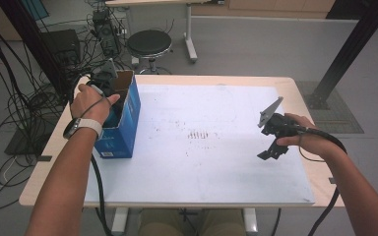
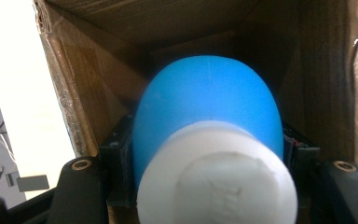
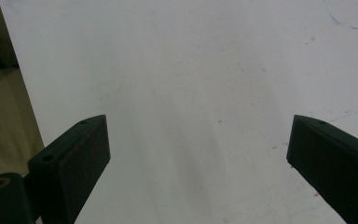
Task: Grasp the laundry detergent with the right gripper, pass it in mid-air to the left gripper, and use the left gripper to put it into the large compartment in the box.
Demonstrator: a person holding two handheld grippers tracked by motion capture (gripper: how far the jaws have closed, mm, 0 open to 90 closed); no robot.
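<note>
A blue cardboard box [image 1: 123, 125] stands open-topped at the table's left side. My left gripper [image 1: 104, 83] reaches down into it. In the left gripper view its jaws are shut on a blue bottle [image 2: 209, 107] with a white cap [image 2: 216, 175], held inside the box's brown walls [image 2: 88, 93]. The bottle's far end points toward the box's bottom. My right gripper [image 1: 270, 151] hovers over the white sheet at the table's right side. Its two black fingers [image 3: 81, 158] stand wide apart with nothing between them.
A white sheet [image 1: 211, 162] covers most of the wooden table [image 1: 44, 162]. Behind the table are a round black stool [image 1: 149, 44], tangled cables [image 1: 24, 93] at the left, and a black post [image 1: 347, 49] at the right.
</note>
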